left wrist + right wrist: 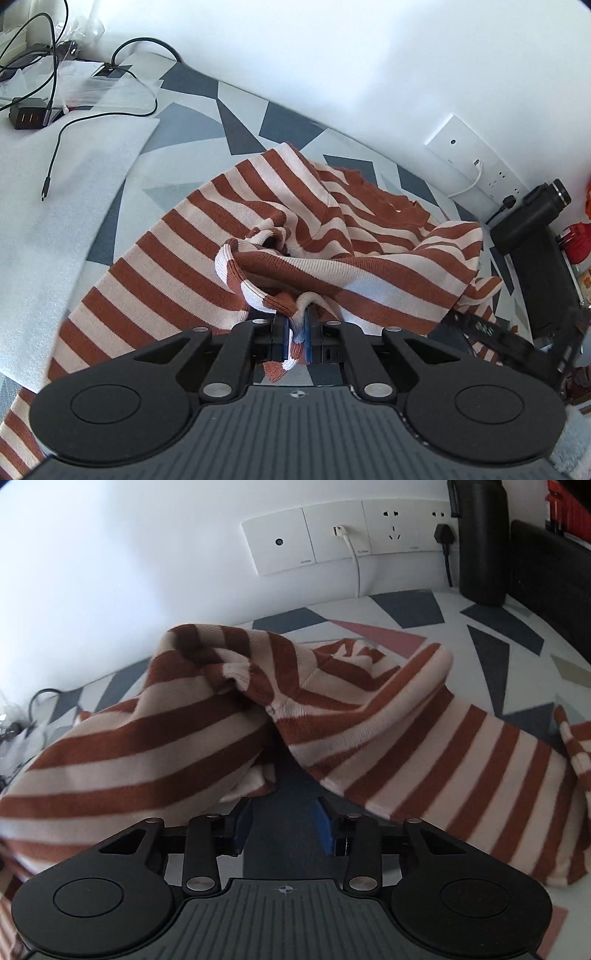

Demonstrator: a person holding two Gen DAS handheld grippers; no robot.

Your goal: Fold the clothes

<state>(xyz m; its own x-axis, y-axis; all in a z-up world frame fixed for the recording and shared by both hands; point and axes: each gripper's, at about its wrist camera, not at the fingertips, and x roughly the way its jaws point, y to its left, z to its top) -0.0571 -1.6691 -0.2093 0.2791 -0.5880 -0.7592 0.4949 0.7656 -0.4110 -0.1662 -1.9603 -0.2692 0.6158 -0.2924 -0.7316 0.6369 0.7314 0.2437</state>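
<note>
1. The rust-and-cream striped knitted garment (280, 236) lies crumpled and half-spread on the table (192, 122), which is covered by a cloth printed with grey, dark blue and pink triangles; the heap sits close to the white wall (110, 572).
2. The left tongs (295, 338) are clamped almost fully together on a ribbed edge of the striped garment, a thin fold of cream and rust knit pinched between the blue pads (282, 339) and hanging a little below them.
3. The right tongs (284, 829) stand part-way apart, blue pads (325, 827) showing on either side of a gap; nothing lies between them, and the garment's hem drapes just beyond and above their tips without being gripped.
4. Seen from the right wrist camera, the knit rises in a ridge with a bunched fold at its middle, its stripes running off in several directions; one part trails away toward the right edge of the table.
5. A row of white wall sockets (354, 531) sits behind the heap, with a white cable (356, 568) plugged into one plate and a black plug (443, 535) in another.
6. A tall black cylindrical flask (480, 542) stands at the table's far right corner beside the sockets.
7. At the far left end, black cables (55, 147), a small black charger block (27, 118) and clear plastic bags (107, 92) lie on a white foam sheet (55, 221), well apart from the garment.
</note>
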